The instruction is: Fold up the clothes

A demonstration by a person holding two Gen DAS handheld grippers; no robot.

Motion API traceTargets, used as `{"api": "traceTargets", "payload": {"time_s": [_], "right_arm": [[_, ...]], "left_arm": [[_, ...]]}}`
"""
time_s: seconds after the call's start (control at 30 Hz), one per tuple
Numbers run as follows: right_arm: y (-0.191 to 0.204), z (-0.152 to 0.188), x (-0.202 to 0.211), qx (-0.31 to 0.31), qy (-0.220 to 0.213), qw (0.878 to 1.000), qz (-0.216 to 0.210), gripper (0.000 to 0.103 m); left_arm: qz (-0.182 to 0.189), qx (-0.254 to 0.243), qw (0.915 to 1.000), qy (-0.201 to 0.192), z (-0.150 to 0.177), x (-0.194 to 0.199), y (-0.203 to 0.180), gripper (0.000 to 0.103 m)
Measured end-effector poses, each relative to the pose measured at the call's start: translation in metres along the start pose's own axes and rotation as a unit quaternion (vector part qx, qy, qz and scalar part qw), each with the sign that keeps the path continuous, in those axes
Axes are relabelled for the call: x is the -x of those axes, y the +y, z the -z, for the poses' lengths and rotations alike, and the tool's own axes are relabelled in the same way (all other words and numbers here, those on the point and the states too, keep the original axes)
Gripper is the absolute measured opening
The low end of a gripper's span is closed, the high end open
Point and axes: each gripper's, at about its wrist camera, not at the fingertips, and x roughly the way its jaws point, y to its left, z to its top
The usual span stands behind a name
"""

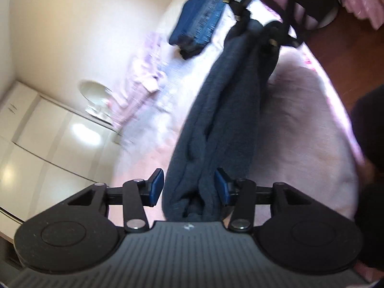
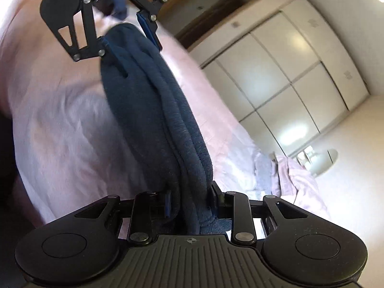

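Garment: dark blue-grey fleece piece [image 1: 223,110], bunched into a thick rope of folds, stretched in the air between the two grippers, above the bed.
Left gripper [image 1: 189,187]: fingers set wide; the cloth end fills most of the gap. The right pad touches the fabric, the left pad [image 1: 156,184] stands just off it. Holding by bulk more than by pinch, I judge.
Right gripper [image 2: 192,200]: closed in on the other end; the fleece is pressed between both pads and a tuft pokes out behind them.
Bed [image 1: 312,124]: pale pink cover, directly beneath the span.
Other cloth: blue folded item [image 1: 199,21] further up the bed; a light pink garment [image 1: 144,72] crumpled near the far edge, well apart from the fleece.
Surroundings: white wardrobe doors [image 2: 283,76]; a round white object [image 1: 94,91] by the wall, too blurred to name.
Stage: the piece looks lifted and pulled taut, not yet laid flat; no neat fold is visible.
Risk, slip: the loose left hold could let that end drop if tension rises.
Risk, twist: the roped layers may land tangled, so creases fold in crooked.
Risk, blur: both views smear, suggesting quick motion; edges cannot be made out.
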Motion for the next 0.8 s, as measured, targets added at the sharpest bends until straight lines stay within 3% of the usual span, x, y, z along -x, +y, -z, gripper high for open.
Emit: {"api": "traceTargets", "payload": {"time_s": [0.07,0.13,0.23,0.33,0.43,0.53,0.6,0.73,0.8], "right_arm": [[0.028,0.001,0.006,0.011,0.014,1.0,-0.02,0.029],[0.04,0.003,0.014,0.016,0.019,0.999,-0.033,0.037],[0.049,0.005,0.03,0.016,0.021,0.999,-0.048,0.045],[0.046,0.005,0.04,0.003,0.019,0.998,-0.059,0.045],[0.007,0.008,0.072,-0.105,-0.024,0.993,-0.05,0.045],[-0.042,0.012,0.084,-0.243,-0.046,0.967,-0.055,0.052],[-0.072,0.01,0.063,-0.312,-0.044,0.946,-0.07,0.053],[-0.123,-0.011,-0.003,-0.374,-0.04,0.916,-0.137,0.053],[-0.143,-0.018,-0.03,-0.396,-0.025,0.901,-0.175,0.053]], "left_arm": [[0.037,-0.008,0.9991,0.019,0.012,0.0,-0.027,0.05],[0.07,-0.015,0.9967,0.037,0.023,0.001,-0.052,0.051],[0.062,0.002,0.9972,0.041,0.035,0.015,-0.059,0.052],[0.095,0.116,0.9877,0.043,0.054,0.025,-0.02,0.049],[0.116,0.249,0.9613,0.016,0.074,0.035,0.033,0.049],[0.101,0.294,0.9502,0.009,0.074,0.02,0.072,0.049],[0.092,0.314,0.9447,0.006,0.07,0.004,0.096,0.049],[0.108,0.322,0.9406,0.002,0.051,-0.063,0.12,0.048],[0.135,0.338,0.9314,0.012,0.049,-0.099,0.123,0.045]]}}
